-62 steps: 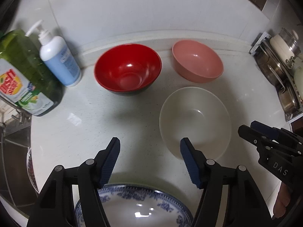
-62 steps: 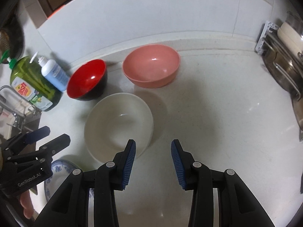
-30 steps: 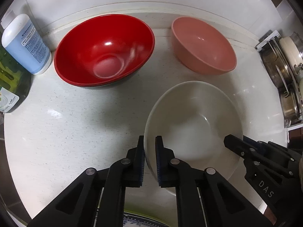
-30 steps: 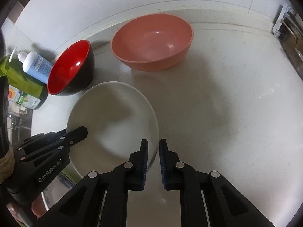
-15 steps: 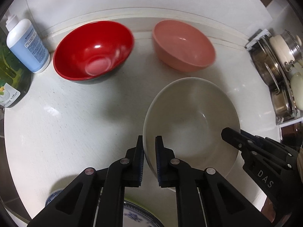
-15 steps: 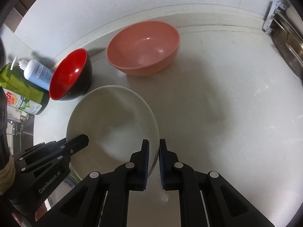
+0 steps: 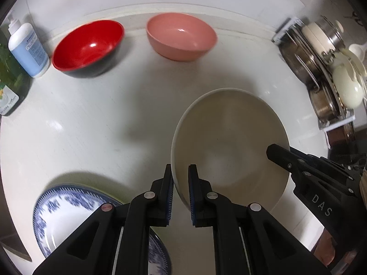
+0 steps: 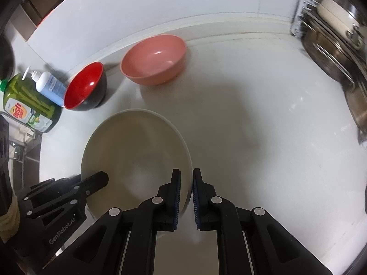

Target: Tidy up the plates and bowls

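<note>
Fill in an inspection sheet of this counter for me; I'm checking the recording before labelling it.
Surface: white counter, glossy.
Job's things: cream bowl held at opposite rims; red bowl and pink bowl by the wall; blue-patterned plate near the edge.
Clutter: pump bottle, green soap bottle.
Grippers: left gripper and right gripper, jaws shut on the cream bowl's rim.
Cables: nothing seen.
Surroundings: rack of pots on the right.

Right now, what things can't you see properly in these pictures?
- Blue-patterned plate, left wrist view: near part hidden by the left gripper.
- Cream bowl, right wrist view: near rim hidden by both grippers.
- Green soap bottle, left wrist view: cut off by the edge.
- Pot rack, right wrist view: blurred, cropped.
</note>
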Demonstrator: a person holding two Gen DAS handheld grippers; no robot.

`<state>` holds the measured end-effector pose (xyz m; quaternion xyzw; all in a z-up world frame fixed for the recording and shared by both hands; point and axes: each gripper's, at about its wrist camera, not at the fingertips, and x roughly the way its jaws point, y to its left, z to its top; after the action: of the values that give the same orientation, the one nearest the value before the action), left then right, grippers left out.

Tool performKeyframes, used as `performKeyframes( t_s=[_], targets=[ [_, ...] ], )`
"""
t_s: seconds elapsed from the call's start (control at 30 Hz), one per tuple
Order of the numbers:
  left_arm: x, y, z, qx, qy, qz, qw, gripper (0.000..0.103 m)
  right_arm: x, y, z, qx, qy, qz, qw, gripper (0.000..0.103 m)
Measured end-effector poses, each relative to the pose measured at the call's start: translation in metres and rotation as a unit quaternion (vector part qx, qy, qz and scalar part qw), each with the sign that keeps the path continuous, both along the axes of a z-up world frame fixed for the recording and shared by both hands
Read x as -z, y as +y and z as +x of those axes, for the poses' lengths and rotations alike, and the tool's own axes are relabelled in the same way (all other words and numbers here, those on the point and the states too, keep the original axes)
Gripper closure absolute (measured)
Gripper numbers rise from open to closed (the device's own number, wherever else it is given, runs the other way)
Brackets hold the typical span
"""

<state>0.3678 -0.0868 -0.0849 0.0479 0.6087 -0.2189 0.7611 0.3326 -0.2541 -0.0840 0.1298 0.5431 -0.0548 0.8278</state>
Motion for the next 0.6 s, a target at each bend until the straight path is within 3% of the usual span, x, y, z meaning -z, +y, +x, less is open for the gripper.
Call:
performKeyframes(
  t_s=[0.6],
  targets=[
    [0.022,-0.024,-0.042,0.019,0.035,0.009,0.9992,0.09,0.017,-0.032,-0.056,0.018,0.025,-0.002,1.0,0.091]
  ],
)
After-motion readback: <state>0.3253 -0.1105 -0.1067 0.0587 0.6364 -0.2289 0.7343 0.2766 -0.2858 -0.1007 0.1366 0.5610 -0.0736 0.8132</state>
